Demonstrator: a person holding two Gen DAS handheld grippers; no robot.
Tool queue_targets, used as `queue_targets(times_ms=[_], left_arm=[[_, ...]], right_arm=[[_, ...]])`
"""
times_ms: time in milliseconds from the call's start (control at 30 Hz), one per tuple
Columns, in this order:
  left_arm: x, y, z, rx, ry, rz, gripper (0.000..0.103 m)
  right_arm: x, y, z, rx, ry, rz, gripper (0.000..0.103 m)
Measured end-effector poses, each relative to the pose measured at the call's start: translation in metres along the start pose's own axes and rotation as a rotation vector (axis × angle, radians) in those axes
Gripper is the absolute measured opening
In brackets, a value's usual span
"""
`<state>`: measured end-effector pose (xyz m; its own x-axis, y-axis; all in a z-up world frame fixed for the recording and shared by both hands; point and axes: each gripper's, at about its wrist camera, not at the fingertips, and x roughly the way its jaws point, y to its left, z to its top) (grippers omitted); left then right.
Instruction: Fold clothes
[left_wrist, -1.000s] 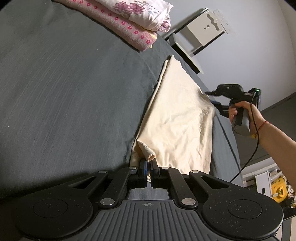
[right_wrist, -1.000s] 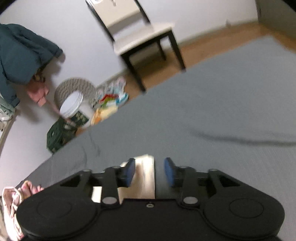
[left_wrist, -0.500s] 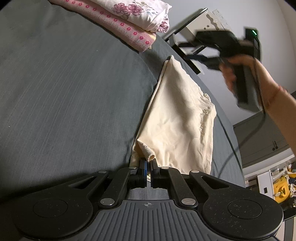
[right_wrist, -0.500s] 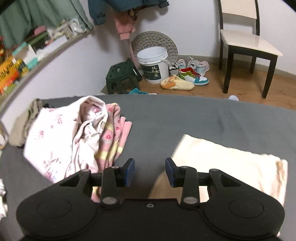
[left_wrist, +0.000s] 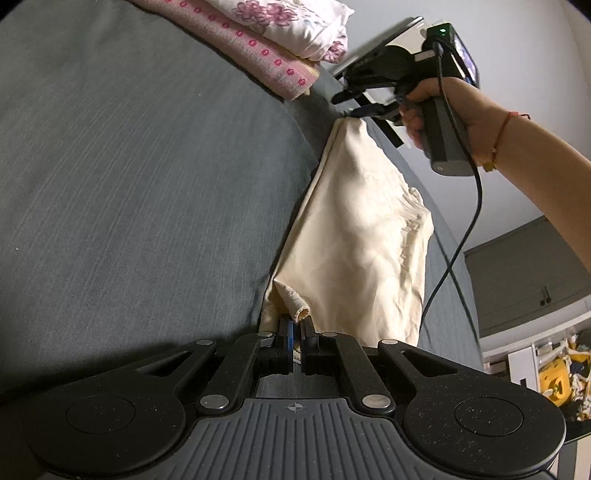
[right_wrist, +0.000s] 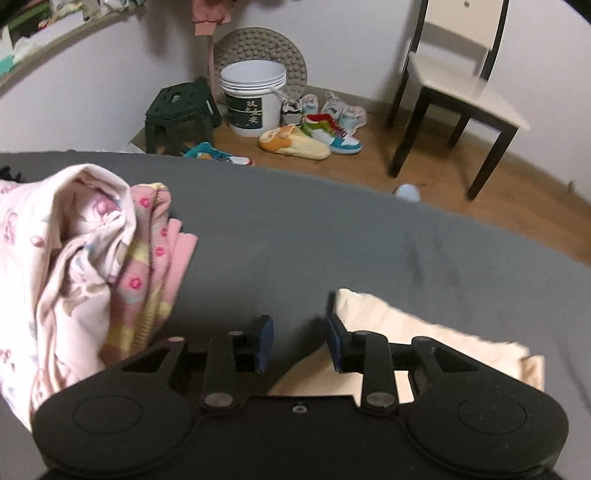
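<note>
Bed: grey cover (left_wrist: 129, 184) fills your left view; wood floor beyond its edge in the right view.
Cloth: cream garment (left_wrist: 354, 240) lies folded in a long strip on the cover, near corner at your left gripper, far corner up by your right one.
Left gripper: (left_wrist: 294, 332) low on the bed, jaws clenched on the cloth's near hem (a rolled edge sits just above the pads).
Right gripper: (right_wrist: 297, 343) jaws released, gap wide; right pad (right_wrist: 334, 339) just beside the cloth's far corner (right_wrist: 369, 317). You cannot tell from either view if it touches.
Right hand: (left_wrist: 443, 110) wraps the handle, cable hanging from it.
Pile: floral and pink clothes (right_wrist: 74, 258) heaped left of the right gripper, apart from the cream cloth.
Floor: chair (right_wrist: 461, 92), white bucket (right_wrist: 255, 99), green stool (right_wrist: 177, 114), shoes (right_wrist: 325, 133) by the wall.
</note>
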<state>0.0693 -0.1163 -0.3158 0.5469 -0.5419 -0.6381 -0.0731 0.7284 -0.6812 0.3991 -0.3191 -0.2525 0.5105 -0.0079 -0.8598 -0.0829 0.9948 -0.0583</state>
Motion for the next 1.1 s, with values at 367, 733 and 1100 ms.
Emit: queue_targets(times_ms=[367, 733, 1100], left_arm=[[-0.001, -0.005, 0.002, 0.018, -0.005, 0.008, 0.003], [-0.002, -0.008, 0.004, 0.029, -0.004, 0.012, 0.003], [-0.002, -0.013, 0.002, 0.085, -0.016, 0.036, 0.003]], right_arm=[[-0.006, -0.046, -0.005, 0.191, 0.027, -0.037, 0.033], [-0.004, -0.034, 0.007, 0.258, -0.033, -0.030, 0.042], [0.012, 0.034, 0.008, -0.098, -0.017, -0.270, 0.036]])
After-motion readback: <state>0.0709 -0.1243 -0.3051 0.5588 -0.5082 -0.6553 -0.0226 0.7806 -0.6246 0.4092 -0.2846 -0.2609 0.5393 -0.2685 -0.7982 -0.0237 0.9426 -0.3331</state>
